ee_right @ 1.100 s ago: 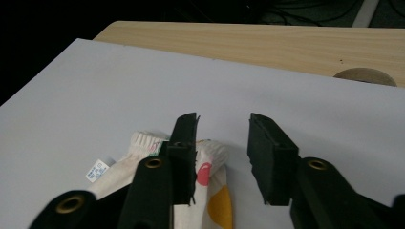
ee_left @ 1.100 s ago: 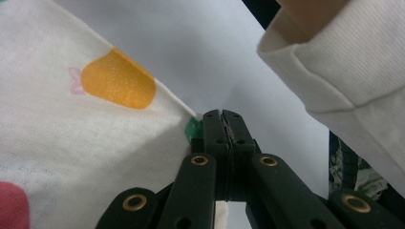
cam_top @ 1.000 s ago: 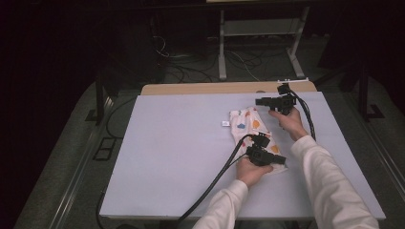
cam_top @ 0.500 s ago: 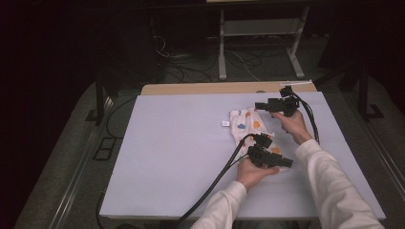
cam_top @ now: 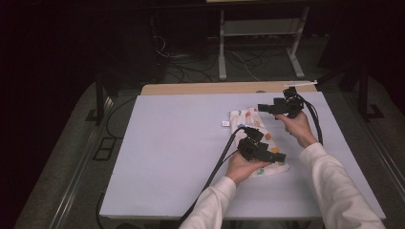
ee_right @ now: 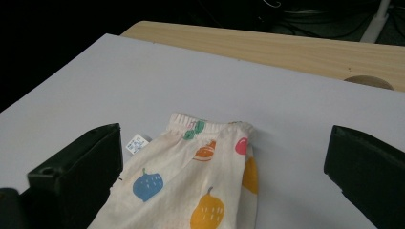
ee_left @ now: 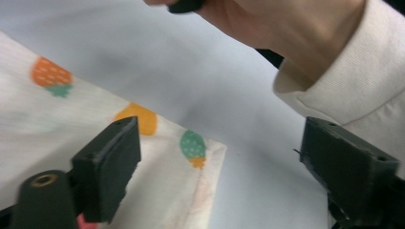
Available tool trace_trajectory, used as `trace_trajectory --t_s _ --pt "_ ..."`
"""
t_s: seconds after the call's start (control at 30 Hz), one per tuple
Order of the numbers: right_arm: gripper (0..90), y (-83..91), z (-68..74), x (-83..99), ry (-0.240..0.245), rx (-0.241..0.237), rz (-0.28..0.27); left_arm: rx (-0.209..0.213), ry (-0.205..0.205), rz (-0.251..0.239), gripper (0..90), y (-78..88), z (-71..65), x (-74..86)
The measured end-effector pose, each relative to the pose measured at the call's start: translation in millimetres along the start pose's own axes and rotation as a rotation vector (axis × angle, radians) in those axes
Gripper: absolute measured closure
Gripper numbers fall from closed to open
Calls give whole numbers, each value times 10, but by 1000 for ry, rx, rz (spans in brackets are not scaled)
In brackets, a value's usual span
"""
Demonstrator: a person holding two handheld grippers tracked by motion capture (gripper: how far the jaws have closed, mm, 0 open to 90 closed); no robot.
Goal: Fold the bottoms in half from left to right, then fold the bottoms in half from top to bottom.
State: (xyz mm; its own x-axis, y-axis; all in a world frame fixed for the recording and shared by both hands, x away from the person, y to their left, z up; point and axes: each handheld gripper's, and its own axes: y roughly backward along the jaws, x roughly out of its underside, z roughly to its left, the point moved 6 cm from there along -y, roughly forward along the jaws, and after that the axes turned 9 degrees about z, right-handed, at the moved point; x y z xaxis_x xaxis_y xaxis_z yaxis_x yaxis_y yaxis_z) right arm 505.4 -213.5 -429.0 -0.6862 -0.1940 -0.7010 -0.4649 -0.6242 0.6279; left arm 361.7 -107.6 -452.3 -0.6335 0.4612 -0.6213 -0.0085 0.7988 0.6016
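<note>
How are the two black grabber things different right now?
The left gripper hangs over the near end of the fruit-print cloth; the right gripper is at its far, elastic end. The left one's jaws point right in the high view, the right one's left. Both have just been opening and hold nothing.

You are holding the left gripper (cam_top: 261, 149) over the near end of the fruit-print garment (cam_top: 251, 125), which is lying folded on the surface (cam_top: 176, 143). Its jaws have just been opening, with nothing clamped between them. Your right gripper (cam_top: 274, 108) is hovering beside the garment's far end, its jaws likewise just opened and pointing leftward across the cloth.
</note>
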Motion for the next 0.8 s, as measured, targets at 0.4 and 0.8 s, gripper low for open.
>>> trace_trajectory --t_s 0.4,0.8 --pt "0 55 19 103 -2 2 7 -111 -43 -27 0 380 213 -26" --pt "0 33 -19 122 -4 -8 10 -195 -37 -104 0 669 567 -53"
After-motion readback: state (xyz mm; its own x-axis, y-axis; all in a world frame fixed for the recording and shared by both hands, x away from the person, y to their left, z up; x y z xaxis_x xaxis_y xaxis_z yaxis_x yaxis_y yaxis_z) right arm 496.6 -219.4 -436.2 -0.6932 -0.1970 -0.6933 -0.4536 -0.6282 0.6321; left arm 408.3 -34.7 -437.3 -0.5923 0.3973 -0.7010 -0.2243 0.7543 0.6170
